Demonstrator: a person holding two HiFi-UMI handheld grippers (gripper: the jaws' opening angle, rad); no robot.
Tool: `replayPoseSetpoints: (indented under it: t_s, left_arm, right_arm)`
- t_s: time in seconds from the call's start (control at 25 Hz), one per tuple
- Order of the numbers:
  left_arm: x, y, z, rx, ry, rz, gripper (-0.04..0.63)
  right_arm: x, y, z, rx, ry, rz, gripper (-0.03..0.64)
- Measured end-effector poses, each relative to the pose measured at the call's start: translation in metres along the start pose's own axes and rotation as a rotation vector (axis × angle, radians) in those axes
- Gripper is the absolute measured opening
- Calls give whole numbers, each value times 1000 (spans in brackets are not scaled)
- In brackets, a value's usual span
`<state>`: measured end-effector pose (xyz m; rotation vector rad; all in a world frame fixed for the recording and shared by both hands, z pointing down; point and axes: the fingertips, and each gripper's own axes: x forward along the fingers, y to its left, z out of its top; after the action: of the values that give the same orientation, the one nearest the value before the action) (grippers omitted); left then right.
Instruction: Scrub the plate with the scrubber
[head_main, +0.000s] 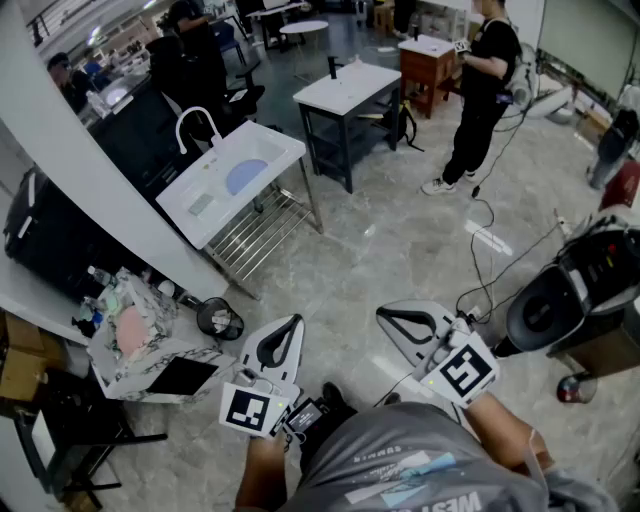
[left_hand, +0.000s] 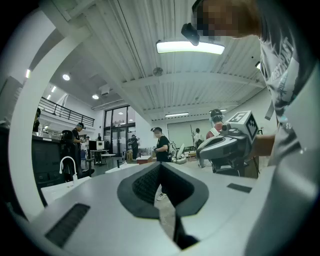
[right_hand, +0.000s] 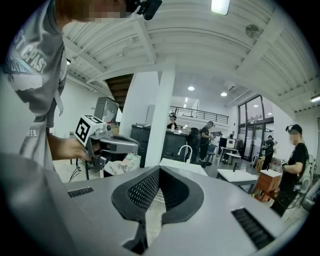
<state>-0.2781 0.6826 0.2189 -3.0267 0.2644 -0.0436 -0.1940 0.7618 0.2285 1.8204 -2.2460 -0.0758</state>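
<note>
A white sink table (head_main: 270, 140) with a curved white faucet (head_main: 196, 122) stands on the far side of the floor at the left. A pale blue round shape, perhaps the plate (head_main: 245, 176), lies in its basin, and a small greenish patch (head_main: 202, 203) lies beside it; I cannot make out a scrubber. I hold both grippers over the bare floor, well short of the sink. The left gripper (head_main: 291, 322) (left_hand: 160, 166) is shut and holds nothing. The right gripper (head_main: 384, 316) (right_hand: 159, 170) is also shut and holds nothing. The faucet (right_hand: 185, 150) shows beyond the right jaws.
A black bucket (head_main: 220, 319) and a cluttered cart (head_main: 140, 345) stand on the floor left of my left gripper. A black machine (head_main: 565, 295) with cables sits at the right. A second white table (head_main: 347, 88) and a standing person (head_main: 485, 85) are farther off.
</note>
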Motion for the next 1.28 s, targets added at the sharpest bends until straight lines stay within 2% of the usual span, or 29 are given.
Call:
replayPoseSetpoints:
  t_s: [0.4, 0.56, 1.0, 1.28]
  left_arm:
    - [24, -22, -2, -22, 25, 3, 2]
    - [37, -32, 2, 4, 17, 0, 2]
    - [68, -47, 5, 13, 24, -16, 2]
    - [82, -6, -11, 2, 57, 5, 2]
  right_arm:
    - [-20, -20, -9, 5, 5, 14, 29]
    - [-29, -29, -15, 11, 13, 17, 29]
    - [-43, -58, -29, 37, -8, 0, 29]
    - [-2, -79, -36, 87, -18, 19, 31]
